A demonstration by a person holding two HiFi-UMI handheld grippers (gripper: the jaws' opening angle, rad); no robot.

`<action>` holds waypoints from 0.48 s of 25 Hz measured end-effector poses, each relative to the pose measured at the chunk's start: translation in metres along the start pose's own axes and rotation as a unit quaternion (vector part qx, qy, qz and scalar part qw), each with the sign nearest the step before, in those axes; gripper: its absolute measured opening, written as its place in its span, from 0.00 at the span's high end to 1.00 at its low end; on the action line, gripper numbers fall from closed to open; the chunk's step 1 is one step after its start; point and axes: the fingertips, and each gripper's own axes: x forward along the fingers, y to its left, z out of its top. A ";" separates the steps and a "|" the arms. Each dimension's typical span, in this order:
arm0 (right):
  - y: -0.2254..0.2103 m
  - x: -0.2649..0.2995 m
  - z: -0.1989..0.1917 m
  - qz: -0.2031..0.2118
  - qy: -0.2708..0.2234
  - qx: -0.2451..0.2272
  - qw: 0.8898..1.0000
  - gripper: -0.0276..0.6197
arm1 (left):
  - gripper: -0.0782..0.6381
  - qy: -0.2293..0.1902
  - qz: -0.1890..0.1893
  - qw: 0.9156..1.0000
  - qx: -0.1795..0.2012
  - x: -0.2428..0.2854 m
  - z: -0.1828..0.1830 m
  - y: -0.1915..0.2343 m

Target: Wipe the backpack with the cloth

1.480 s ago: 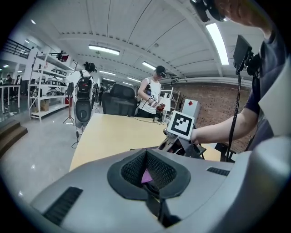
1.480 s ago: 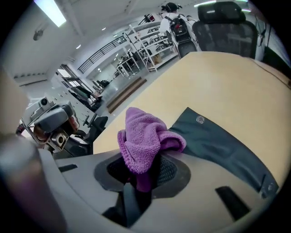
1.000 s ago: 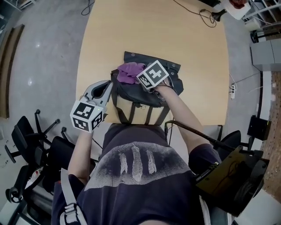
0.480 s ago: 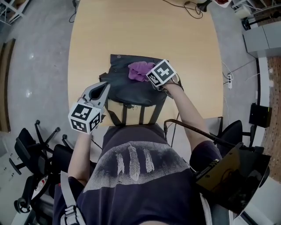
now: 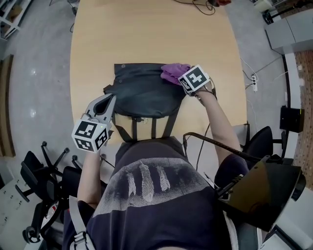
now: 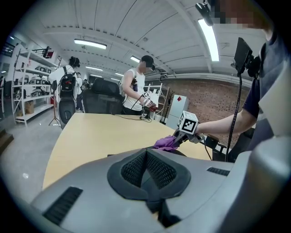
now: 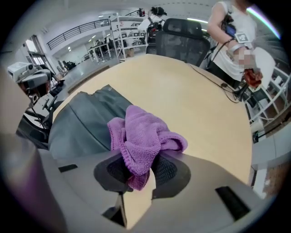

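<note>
From overhead, the right gripper [image 5: 183,78] hides part of the cloth [image 5: 171,72].

The light wooden desk [image 5: 146,34] stands on a grey floor [image 5: 34,73]. Black cables [image 5: 194,6] trail over its far edge. A white power strip [image 5: 253,80] lies to its right, black office chairs [image 5: 34,180] crowd its near-left corner, and a person [image 6: 135,88] stands at its far end.

The cloth [image 7: 141,136] between the right gripper's [image 5: 179,78] fingers [image 7: 209,182] is purple. Those fingers are plain grey with black meshed pads. The backpack [image 5: 144,93] to their left is dark charcoal grey. The desk [image 5: 146,34] beyond them is pale, wood-coloured. The left gripper's [image 5: 111,98] fingers are the same grey with black mesh. Each gripper's cube [image 5: 90,135] bears black-and-white square markers.
</note>
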 end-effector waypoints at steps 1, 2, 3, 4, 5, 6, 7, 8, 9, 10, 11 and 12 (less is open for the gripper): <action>-0.007 -0.007 -0.004 -0.011 -0.009 0.011 1.000 0.80 | 0.88 -0.001 -0.003 1.000 -0.001 0.001 0.001 -0.002; -0.015 -0.016 -0.007 -0.021 -0.022 0.025 0.999 0.80 | 0.88 -0.002 -0.005 1.000 -0.002 0.001 0.002 -0.003; -0.022 -0.025 -0.010 -0.030 -0.037 0.041 0.998 0.80 | 0.88 -0.004 -0.007 1.000 -0.002 0.002 0.003 -0.004; -0.028 -0.035 -0.012 -0.037 -0.053 0.059 0.996 0.80 | 0.88 -0.005 -0.009 1.000 -0.001 0.003 0.004 -0.004; -0.031 -0.045 -0.015 -0.042 -0.065 0.075 0.994 0.80 | 0.88 -0.005 -0.010 1.000 0.001 0.004 0.005 -0.004; -0.033 -0.052 -0.019 -0.046 -0.072 0.087 0.993 0.80 | 0.88 -0.005 -0.011 1.000 0.002 0.004 0.005 -0.004; -0.032 -0.056 -0.026 -0.049 -0.071 0.094 0.992 0.80 | 0.88 -0.005 -0.013 1.000 0.003 0.004 0.005 -0.004; -0.030 -0.057 -0.033 -0.053 -0.065 0.098 0.992 0.80 | 0.88 -0.005 -0.014 1.000 0.003 0.004 0.004 -0.005; -0.025 -0.055 -0.042 -0.053 -0.057 0.101 0.992 0.80 | 0.88 -0.004 -0.016 1.000 0.004 0.004 0.003 -0.006; -0.019 -0.051 -0.050 -0.049 -0.052 0.106 0.992 0.80 | 0.88 -0.004 -0.019 1.000 0.004 0.003 0.002 -0.008; -0.011 -0.046 -0.057 -0.041 -0.048 0.113 0.992 0.80 | 0.88 -0.004 -0.022 1.000 0.005 0.003 0.001 -0.010; -0.001 -0.041 -0.063 -0.033 -0.045 0.119 0.991 0.80 | 0.88 -0.004 -0.025 1.000 0.006 0.002 0.000 -0.011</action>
